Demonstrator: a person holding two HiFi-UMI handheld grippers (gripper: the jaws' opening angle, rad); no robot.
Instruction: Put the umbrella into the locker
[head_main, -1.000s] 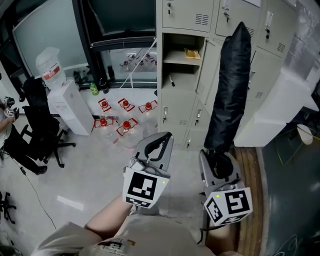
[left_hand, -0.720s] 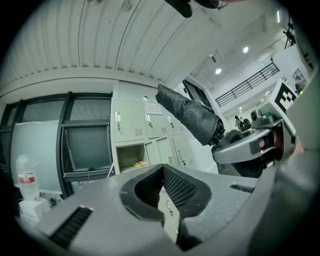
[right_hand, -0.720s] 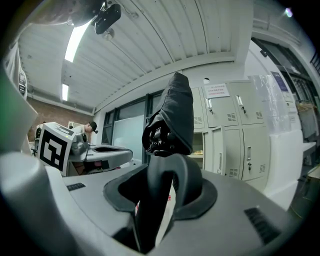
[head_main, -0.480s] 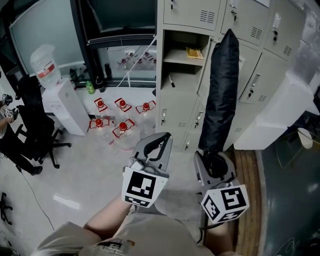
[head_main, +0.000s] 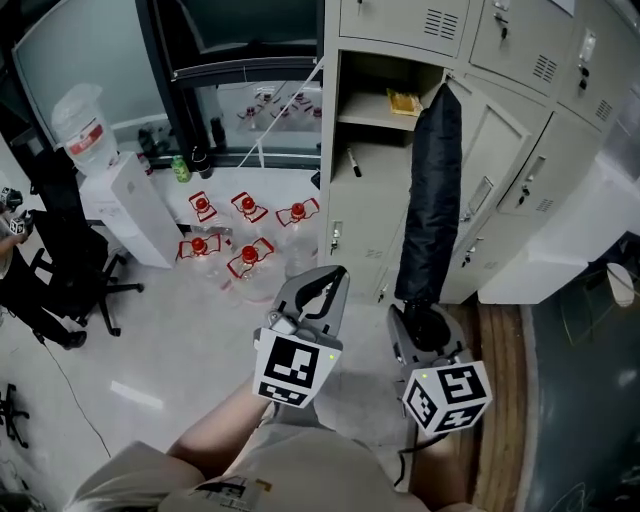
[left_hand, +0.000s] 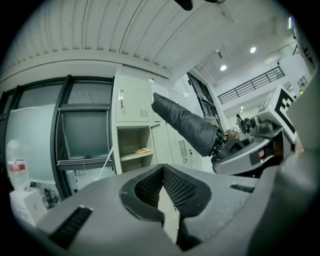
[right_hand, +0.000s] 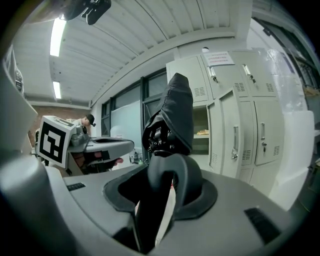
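your right claw (head_main: 427, 322) is clamped on the handle of the folded black umbrella (head_main: 430, 200), which reaches out ahead of it, tip by the right edge of the open locker (head_main: 368, 210). your left claw (head_main: 312, 292), just left of the right one, has its jaws together on nothing and faces that locker

Nothing can be read: the notice (right_hand: 218, 58) on a locker (right_hand: 226, 86) and the water bottle (head_main: 76, 108) with its red label (head_main: 90, 140) show only illegible print.
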